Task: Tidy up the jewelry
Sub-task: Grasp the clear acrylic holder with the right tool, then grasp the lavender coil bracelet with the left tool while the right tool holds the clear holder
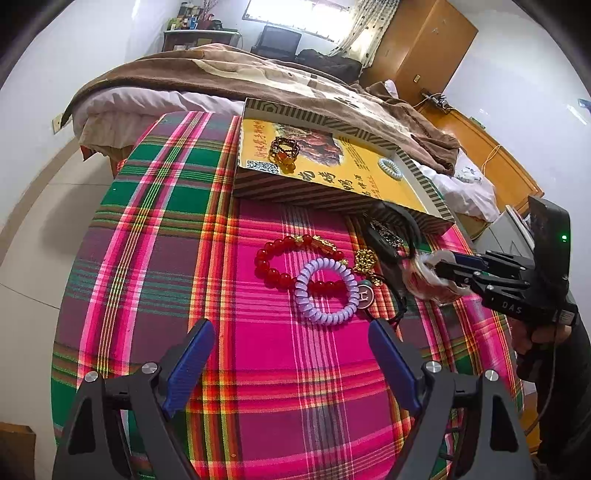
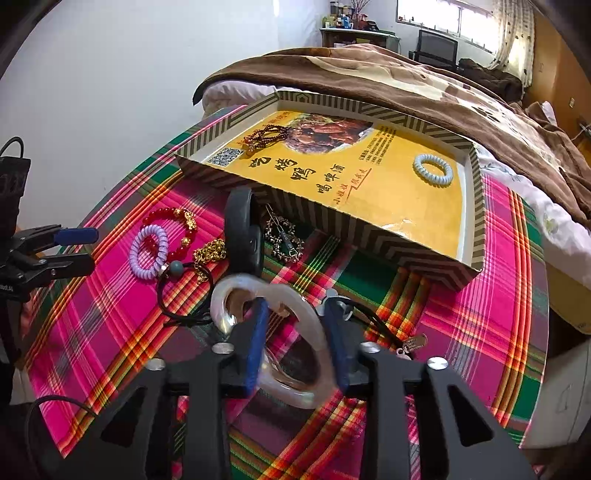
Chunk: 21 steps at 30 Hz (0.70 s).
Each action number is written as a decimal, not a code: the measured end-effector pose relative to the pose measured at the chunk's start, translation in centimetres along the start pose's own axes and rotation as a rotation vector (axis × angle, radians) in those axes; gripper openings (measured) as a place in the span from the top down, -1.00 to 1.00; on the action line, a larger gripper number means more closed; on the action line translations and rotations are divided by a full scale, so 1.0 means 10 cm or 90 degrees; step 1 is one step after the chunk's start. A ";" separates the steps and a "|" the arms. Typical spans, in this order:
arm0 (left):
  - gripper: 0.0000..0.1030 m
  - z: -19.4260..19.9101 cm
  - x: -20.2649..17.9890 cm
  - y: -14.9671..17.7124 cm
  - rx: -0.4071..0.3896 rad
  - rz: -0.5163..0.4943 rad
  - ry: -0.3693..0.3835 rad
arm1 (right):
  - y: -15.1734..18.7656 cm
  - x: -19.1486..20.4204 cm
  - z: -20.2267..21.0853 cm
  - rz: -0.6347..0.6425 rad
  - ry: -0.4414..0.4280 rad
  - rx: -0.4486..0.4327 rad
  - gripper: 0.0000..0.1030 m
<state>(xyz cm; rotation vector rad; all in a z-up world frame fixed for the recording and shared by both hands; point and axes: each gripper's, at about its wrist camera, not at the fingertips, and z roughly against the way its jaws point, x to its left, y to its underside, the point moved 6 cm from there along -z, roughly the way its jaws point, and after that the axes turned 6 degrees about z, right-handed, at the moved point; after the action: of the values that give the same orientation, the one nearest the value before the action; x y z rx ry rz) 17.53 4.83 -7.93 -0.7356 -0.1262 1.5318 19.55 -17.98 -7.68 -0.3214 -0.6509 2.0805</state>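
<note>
Bright window daylight; fisheye-warped edges, motion blur nearby.

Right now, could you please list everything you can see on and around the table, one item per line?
Tablecloth: one, pink-green plaid, covering the table.
Box lid: one, yellow inside with striped rim, far side of the table.
Dark bead bracelet: one, brown-red, in the box lid.
Pale coil band: one, light blue, in the box lid.
Red bead bracelet: one, red with gold charms, on the cloth.
Lilac coil band: one, lilac, overlapping the red bracelet.
Gold chain: one, gold, beside the coil band.
White bangles: two, pearly, near the right gripper.
Bed: one, brown blanket, behind the table.
Left gripper: open, empty.
Right gripper: closed on one white bangle.
</note>
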 end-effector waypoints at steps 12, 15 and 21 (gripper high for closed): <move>-0.65 -0.20 -0.02 -0.11 0.008 -0.014 -0.052 | 0.08 -0.10 0.19 -0.062 -0.020 -0.049 0.75; -0.64 -0.25 -0.05 -0.14 0.001 -0.020 -0.074 | 0.11 -0.10 0.28 -0.081 -0.030 -0.069 0.75; -0.26 -0.34 -0.10 -0.21 -0.009 -0.047 -0.107 | 0.18 -0.11 0.44 -0.111 -0.039 -0.099 0.75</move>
<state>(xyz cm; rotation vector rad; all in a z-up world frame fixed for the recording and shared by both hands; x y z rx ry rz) 20.96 2.94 -9.13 -0.6067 -0.2869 1.5214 16.92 -21.16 -5.08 -0.2787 -0.8495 1.8848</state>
